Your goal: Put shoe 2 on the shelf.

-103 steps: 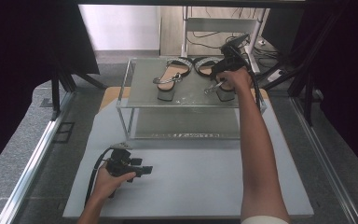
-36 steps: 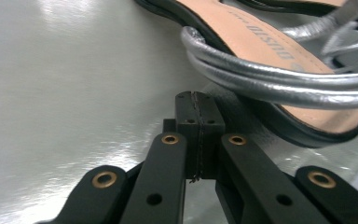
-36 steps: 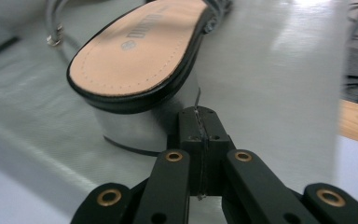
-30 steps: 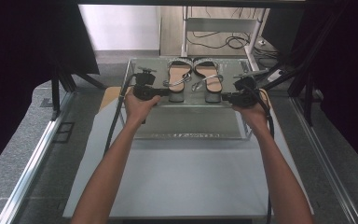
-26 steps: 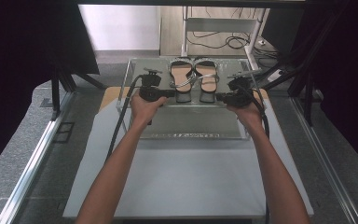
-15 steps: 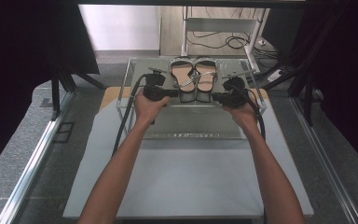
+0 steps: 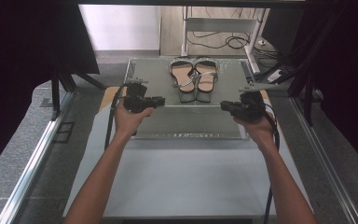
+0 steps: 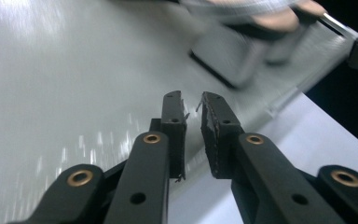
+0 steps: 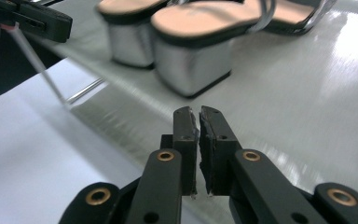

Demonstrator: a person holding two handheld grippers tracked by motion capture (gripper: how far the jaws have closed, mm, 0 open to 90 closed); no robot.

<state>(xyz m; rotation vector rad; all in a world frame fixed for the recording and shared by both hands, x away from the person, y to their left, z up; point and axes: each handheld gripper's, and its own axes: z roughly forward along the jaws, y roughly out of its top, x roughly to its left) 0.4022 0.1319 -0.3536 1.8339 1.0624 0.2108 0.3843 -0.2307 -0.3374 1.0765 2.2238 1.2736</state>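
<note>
No readable text anywhere; a faint pale line of lettering along the front edge of the glass shelf point(image 7: 186, 136) — too small and blurred to make out; no brand, number or sign legible on the sandals point(image 7: 195, 77).

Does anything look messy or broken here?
Nothing stands out. The two sandals sit side by side, straight and upright, on the rack's top shelf. The pads on the left gripper's jaws look a bit frayed at the edges.
</note>
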